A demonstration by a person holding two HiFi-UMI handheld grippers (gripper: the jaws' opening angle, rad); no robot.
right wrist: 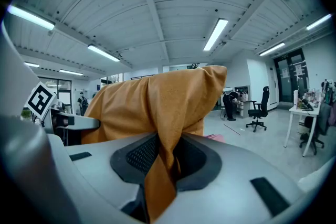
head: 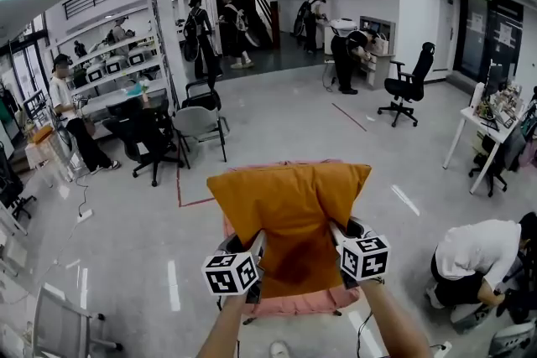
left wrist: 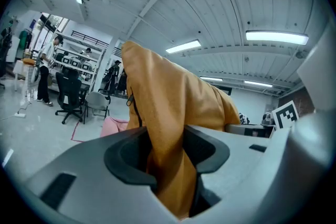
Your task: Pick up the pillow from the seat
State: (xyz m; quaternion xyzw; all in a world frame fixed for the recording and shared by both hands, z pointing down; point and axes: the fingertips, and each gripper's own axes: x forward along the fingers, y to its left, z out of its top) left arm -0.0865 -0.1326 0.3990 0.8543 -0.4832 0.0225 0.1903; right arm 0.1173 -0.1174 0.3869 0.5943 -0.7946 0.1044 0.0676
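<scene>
Several chairs (head: 409, 84) dot glossy floor (head: 285, 123) around pink seat (head: 289, 303).

The pillow (head: 289, 205) fills the centre; floor (head: 294, 121) lies open beyond; chairs (head: 200, 121) crowd upper left; a crouching person (head: 474, 257) blocks lower right.

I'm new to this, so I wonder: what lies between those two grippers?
The orange pillow, pinched by the left gripper and right gripper, over the pink seat, in the head view.
</scene>
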